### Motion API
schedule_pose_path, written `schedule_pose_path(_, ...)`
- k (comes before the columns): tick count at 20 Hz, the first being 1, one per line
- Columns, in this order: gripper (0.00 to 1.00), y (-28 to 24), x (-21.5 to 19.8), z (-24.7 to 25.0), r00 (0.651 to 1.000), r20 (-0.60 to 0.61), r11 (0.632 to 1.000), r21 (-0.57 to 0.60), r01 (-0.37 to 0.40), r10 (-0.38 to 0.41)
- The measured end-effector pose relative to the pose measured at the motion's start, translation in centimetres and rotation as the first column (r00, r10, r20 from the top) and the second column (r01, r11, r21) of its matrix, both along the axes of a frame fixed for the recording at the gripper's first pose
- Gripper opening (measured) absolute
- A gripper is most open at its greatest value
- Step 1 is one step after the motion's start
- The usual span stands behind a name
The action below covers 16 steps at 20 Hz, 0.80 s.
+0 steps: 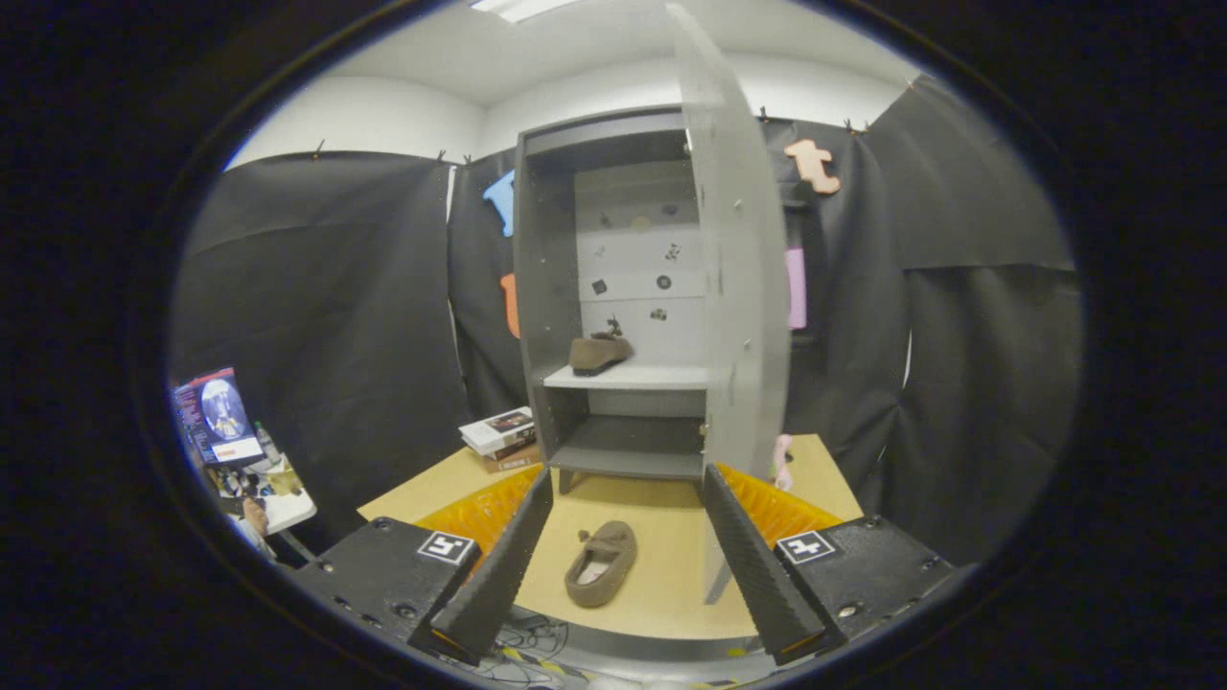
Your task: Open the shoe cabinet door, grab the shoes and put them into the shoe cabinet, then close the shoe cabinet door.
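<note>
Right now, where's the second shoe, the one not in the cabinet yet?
The second shoe lies on the table between the open gripper fingers, in front of the shoe cabinet, whose middle shelf holds the first shoe.

Tan table (661, 599): slipper (601, 576), cabinet (551, 287), books (498, 431).

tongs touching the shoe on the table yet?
Apart. In the gripper view the tongs are open, and the shoe on the table lies between the two fingers with bare table visible on both sides.
</note>
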<state>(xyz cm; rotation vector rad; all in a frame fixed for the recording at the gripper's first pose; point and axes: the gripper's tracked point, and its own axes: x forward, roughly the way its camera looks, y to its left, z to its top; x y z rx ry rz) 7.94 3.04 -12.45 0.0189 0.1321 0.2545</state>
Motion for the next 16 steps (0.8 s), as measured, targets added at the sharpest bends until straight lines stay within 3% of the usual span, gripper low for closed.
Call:
schedule_pose_path(5,1.0,6.8,4.5,-9.3,0.996,-0.086,0.997,-0.07,-0.012,0.006)
schedule_pose_path(8,1.0,10.1,7.5,-15.5,0.983,-0.181,0.999,-0.043,-0.021,0.013)
schedule_pose_path(16,1.0,13.0,15.8,-28.7,0.914,-0.401,0.998,-0.045,0.045,-0.059)
